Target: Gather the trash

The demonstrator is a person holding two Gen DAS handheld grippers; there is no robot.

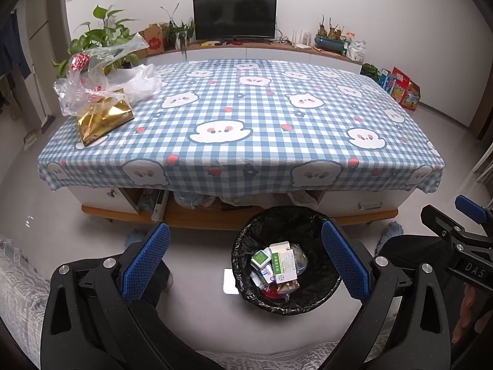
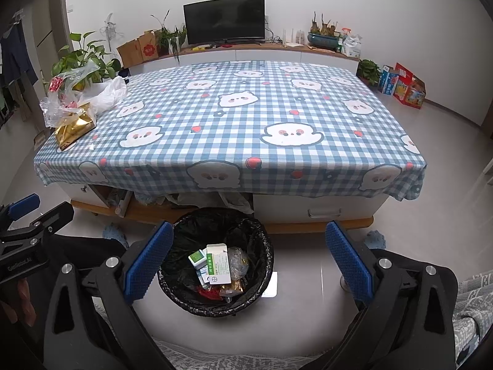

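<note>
A black-lined trash bin [image 1: 246,246] [image 2: 185,231] stands on the floor in front of the table and holds several small boxes [image 1: 285,265] [image 2: 219,265] and wrappers. A gold foil bag [image 1: 103,120] [image 2: 72,129] and crumpled clear plastic bags [image 1: 92,77] [image 2: 67,92] lie at the table's left corner. My left gripper [image 1: 246,262] is open and empty, above the floor near the bin. My right gripper [image 2: 249,259] is open and empty, above the bin's right side. Each gripper shows at the edge of the other's view.
The table [image 1: 246,117] [image 2: 234,117] has a blue checked cloth with cartoon faces. Open drawers [image 1: 148,200] show under its front edge. A TV [image 1: 234,18], plants [image 1: 101,37] and boxes [image 1: 400,88] line the far wall. A patterned grey fabric [image 1: 18,277] lies at the near edge.
</note>
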